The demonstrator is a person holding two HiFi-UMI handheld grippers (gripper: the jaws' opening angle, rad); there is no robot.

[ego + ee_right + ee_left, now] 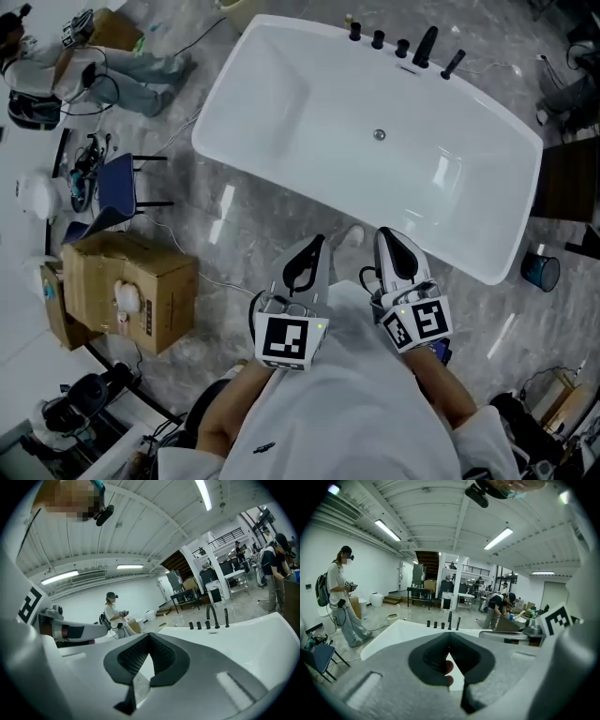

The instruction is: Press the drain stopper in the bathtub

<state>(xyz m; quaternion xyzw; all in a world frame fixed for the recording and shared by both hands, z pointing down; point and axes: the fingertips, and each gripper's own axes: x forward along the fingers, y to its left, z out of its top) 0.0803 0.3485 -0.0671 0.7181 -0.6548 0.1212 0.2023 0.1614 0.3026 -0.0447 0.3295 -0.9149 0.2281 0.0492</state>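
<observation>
Marker cubes (284, 339): L gripper (319, 240), R gripper (383, 232)

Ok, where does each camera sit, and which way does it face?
Head view: on the person's head, looking down at the bathtub; left gripper, right gripper and forearms show.
Left gripper view: on the left gripper, facing across the bathtub to the faucet; shut jaws show.
Right gripper view: on the right gripper, facing likewise; shut jaws show.
Shared: both gripper views show the faucet.

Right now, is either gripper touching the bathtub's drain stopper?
No, the left gripper and right gripper hover short of the drain stopper in the bathtub.
</observation>
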